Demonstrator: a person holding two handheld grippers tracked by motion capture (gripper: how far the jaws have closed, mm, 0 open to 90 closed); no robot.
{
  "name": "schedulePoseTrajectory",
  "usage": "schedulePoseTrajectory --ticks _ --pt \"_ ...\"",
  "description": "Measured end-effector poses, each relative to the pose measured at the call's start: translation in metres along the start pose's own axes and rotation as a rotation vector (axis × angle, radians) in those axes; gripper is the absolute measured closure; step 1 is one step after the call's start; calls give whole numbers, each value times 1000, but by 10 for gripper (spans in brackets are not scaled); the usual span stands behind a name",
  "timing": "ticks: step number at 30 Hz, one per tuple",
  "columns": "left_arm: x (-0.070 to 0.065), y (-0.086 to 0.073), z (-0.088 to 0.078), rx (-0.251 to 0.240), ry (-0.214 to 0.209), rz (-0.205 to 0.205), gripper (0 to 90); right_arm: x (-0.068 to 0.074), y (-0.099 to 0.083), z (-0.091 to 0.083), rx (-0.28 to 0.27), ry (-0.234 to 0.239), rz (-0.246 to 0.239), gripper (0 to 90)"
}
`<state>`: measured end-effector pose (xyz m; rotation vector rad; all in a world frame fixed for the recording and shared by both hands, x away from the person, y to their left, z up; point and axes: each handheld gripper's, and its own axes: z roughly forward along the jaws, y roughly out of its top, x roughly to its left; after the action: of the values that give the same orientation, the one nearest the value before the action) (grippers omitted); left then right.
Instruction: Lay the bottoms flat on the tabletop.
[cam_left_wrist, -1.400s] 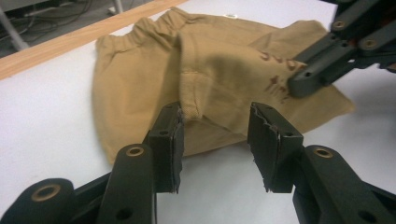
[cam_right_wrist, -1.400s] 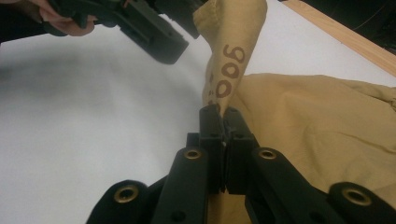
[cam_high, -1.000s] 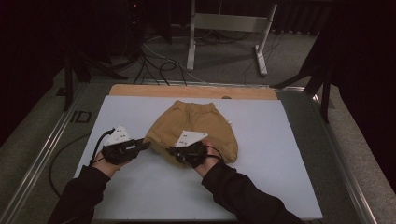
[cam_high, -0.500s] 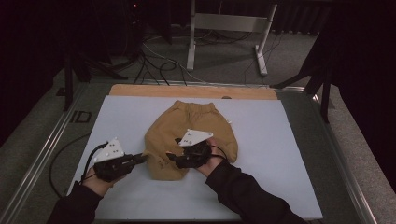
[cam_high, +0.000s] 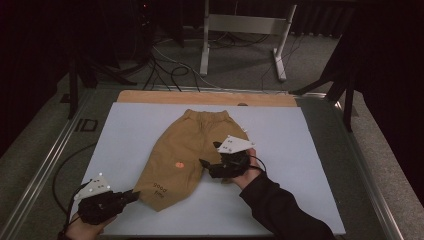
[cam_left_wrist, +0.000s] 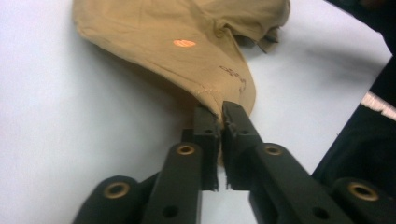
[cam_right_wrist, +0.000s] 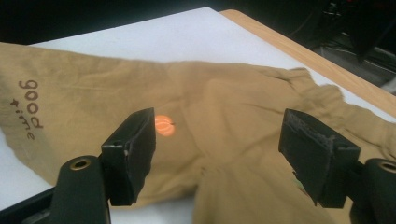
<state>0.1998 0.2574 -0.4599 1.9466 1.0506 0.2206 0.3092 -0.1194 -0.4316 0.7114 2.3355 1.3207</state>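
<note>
Tan child's trousers (cam_high: 185, 155) lie on a white sheet (cam_high: 125, 130), waistband at the far side, one leg stretched toward the near left. An orange pumpkin print (cam_high: 178, 164) and the words "good time" mark that leg. My left gripper (cam_high: 134, 194) sits at the near left corner. Its jaws, just opening, stand a thin gap apart and still pinch the leg's hem (cam_left_wrist: 233, 93). My right gripper (cam_high: 206, 168) hovers at the crotch with its jaws just opened wide. The cloth (cam_right_wrist: 210, 107) lies below them, not gripped.
A wooden strip (cam_high: 200, 97) runs along the sheet's far edge and a metal rim (cam_high: 45, 165) frames the table. Behind the table, a metal stand (cam_high: 240, 30) and cables (cam_high: 165, 65) sit on the floor. A dark sleeve (cam_high: 280, 210) reaches in from the near right.
My left gripper moved toward the near left, drawing the trouser leg out straight. My right gripper let go of the cloth, opened wide and shifted right.
</note>
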Motion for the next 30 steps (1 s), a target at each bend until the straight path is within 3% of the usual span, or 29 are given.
schedulePoseTrajectory --ticks 1,2,3,4,5,6,8,9,10,11,13,15,16,17,22,23,24,25,26,28,29,30 --pt "0 0 0 0 0 0 735 -1 -2 -3 2 -9 2 258" --pt "6 -4 0 -10 34 -10 600 -2 -4 -7 0 -12 -3 246" --pt "7 -4 -1 -23 42 -17 479 -3 -5 -10 4 -15 -5 237" --pt "8 -3 -3 -42 25 -13 390 -4 -7 -13 8 -25 -9 231" --pt "8 -3 -3 -42 25 -13 348 -5 -9 -16 8 -23 -6 225" --pt "5 0 -4 -59 1 16 338 -6 -11 -19 4 -23 2 223" --pt "2 2 -4 -66 7 34 267 -9 -15 -24 6 -33 11 210" --pt "-6 5 -2 -70 -36 70 268 -10 -16 -27 -2 -36 14 209" --pt "-6 5 -2 -70 -36 70 268 -11 -17 -30 -1 -42 22 211" --pt "-15 6 3 -76 -94 96 285 -12 -19 -33 0 -45 23 211" --pt "-21 6 6 -67 -118 109 325 -13 -20 -36 0 -51 27 215" --pt "-33 6 15 -41 -158 152 356 -13 -23 -41 5 -53 33 220" --pt "-45 8 26 -11 -178 193 427 -14 -26 -44 9 -60 31 228" --pt "-50 10 32 15 -179 214 431 -14 -27 -45 13 -56 39 228" --pt "-55 9 71 171 -86 304 428 -13 -30 -49 4 -55 51 231" --pt "-55 9 71 171 -86 304 428 -13 -30 -49 4 -55 51 231" --pt "-56 8 78 212 -57 340 428 -13 -30 -49 5 -55 48 231" --pt "-56 6 91 271 19 398 466 -13 -31 -49 4 -56 39 234" --pt "-54 6 95 291 24 411 498 -13 -31 -49 5 -57 41 236" --pt "-47 10 97 282 -22 355 717 -14 -32 -48 10 -56 46 252" --pt "-43 13 96 264 -71 312 791 -14 -32 -48 10 -56 49 252" --pt "-43 13 96 264 -71 312 866 -14 -32 -48 10 -56 49 252"
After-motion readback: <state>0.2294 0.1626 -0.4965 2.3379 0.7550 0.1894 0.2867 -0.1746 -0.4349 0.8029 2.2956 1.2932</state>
